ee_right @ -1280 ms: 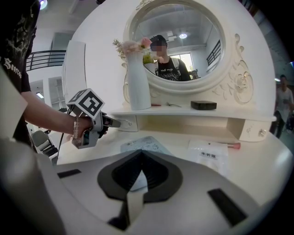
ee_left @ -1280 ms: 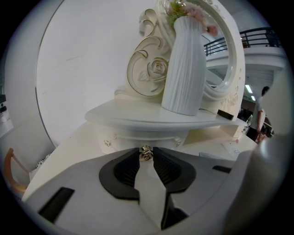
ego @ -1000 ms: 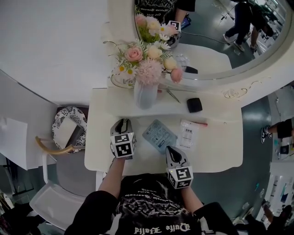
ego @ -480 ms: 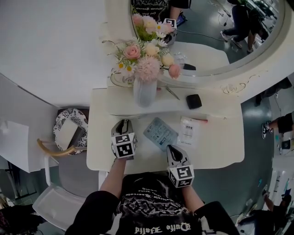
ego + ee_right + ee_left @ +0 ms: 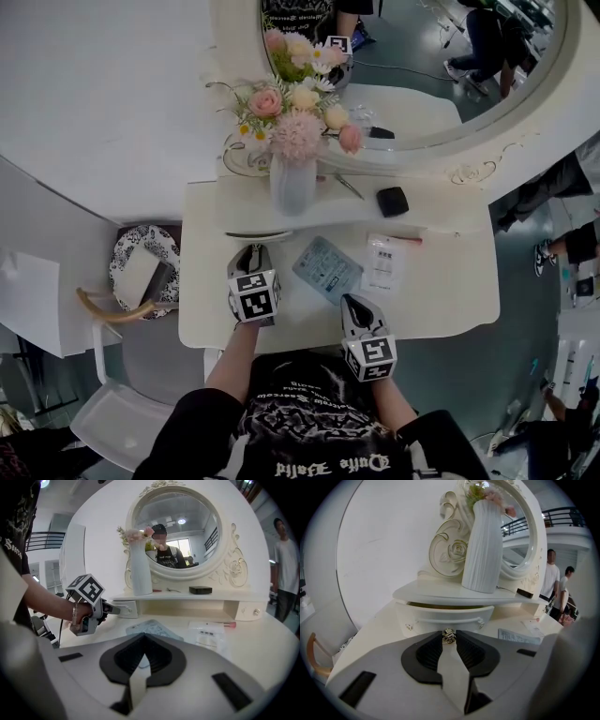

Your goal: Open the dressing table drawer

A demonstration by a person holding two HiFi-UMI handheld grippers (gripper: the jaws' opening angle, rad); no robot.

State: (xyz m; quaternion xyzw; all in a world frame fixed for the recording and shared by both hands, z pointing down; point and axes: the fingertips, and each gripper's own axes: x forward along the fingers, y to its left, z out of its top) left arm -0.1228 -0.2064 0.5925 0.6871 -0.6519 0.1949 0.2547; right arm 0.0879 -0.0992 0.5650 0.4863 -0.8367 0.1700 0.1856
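Observation:
The small white drawer (image 5: 445, 617) sits under the raised shelf at the dressing table's left and stands pulled out a little, with a dark gap above its front. My left gripper (image 5: 449, 638) is shut on its metal knob (image 5: 449, 634). In the head view the left gripper (image 5: 250, 251) reaches to the drawer (image 5: 258, 235) below the vase. The right gripper view shows the left gripper (image 5: 108, 609) at the drawer front (image 5: 125, 607). My right gripper (image 5: 354, 304) hovers over the tabletop's front edge, its jaws (image 5: 140, 641) shut with nothing between them.
A white vase (image 5: 293, 187) of flowers and a black case (image 5: 392, 201) stand on the shelf below the oval mirror (image 5: 422, 75). A blue packet (image 5: 325, 267) and a white packet (image 5: 384, 267) lie on the tabletop (image 5: 450, 300). A white chair (image 5: 112, 403) stands at left.
A thin dark line of the drawer's edge now shows below the shelf. Both grippers keep their places; the head view has drifted slightly.

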